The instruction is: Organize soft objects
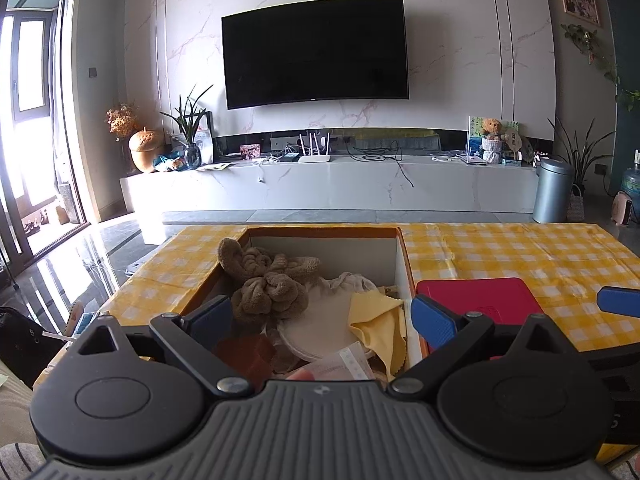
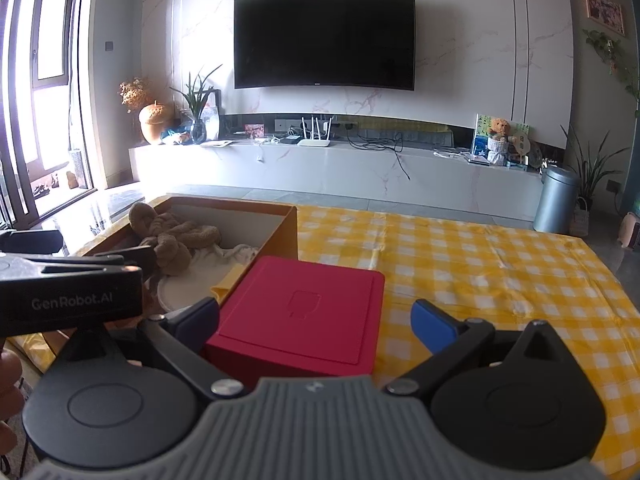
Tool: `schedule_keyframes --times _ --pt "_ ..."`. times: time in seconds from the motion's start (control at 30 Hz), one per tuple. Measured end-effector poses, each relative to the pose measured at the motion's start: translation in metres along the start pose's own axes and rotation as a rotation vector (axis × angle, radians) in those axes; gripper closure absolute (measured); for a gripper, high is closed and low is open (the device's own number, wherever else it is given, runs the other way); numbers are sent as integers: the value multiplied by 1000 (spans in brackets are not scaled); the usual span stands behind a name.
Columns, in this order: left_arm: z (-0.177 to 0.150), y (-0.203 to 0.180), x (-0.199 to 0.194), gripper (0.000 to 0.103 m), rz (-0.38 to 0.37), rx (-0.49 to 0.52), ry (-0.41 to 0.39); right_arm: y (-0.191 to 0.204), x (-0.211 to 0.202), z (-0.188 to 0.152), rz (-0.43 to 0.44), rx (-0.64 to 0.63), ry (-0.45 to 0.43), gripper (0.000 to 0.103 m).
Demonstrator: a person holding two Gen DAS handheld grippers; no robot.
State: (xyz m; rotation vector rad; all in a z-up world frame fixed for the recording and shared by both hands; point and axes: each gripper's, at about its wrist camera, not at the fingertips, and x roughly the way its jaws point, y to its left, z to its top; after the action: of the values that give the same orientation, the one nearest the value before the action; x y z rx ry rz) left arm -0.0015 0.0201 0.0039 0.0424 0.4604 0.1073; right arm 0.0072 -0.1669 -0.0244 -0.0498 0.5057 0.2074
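- The soft objects are seen gathered inside the open cardboard box (image 1: 402, 264): a knotted brown towel (image 1: 268, 284) at the far left of the pile, a pale round pad (image 1: 320, 320) beneath and beside it, and a yellow cloth (image 1: 380, 324) against the box's right wall.
- The left tongs (image 1: 322, 316) are held spread wide and empty, directly over the near end of the box, so the pile lies straight ahead and just below them; the brown towel lies nearest the left finger, the yellow cloth nearest the right one.
- The right tongs (image 2: 316, 320) are likewise spread and holding nothing, and are placed over the red box (image 2: 304, 316), which sits shut on the yellow checked tabletop (image 2: 480, 264), touching or just beside the cardboard box's right wall.
- The brown towel's long axis is seen to run away from the left tongs, roughly along the box's length.
- The left tongs are judged the nearer to every soft object; from the right tongs the pile lies to the left, beyond the red box.
- The rest of the tabletop to the right carries no soft object in either view.
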Motion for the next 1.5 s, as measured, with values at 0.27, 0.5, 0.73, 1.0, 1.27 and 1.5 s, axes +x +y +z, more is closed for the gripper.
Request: schedule_keyframes --times 0.27,0.5,0.73,1.0,1.27,1.5 --pt "1 1 -3 0 -9 -17 6 -3 -3 0 9 8 0 3" --pt "0 -1 -3 0 -27 -21 15 -2 0 -1 10 9 12 3" --pt "-1 -1 -3 0 -37 -32 28 -3 1 -1 18 12 19 3" --pt "-1 -2 -2 0 -40 -35 35 -2 1 -1 20 10 22 3" --pt "-2 -2 -2 0 -39 -38 38 -3 1 -2 26 12 20 3" --pt "-2 -3 -2 0 -50 -36 47 -2 2 -2 30 15 21 3"
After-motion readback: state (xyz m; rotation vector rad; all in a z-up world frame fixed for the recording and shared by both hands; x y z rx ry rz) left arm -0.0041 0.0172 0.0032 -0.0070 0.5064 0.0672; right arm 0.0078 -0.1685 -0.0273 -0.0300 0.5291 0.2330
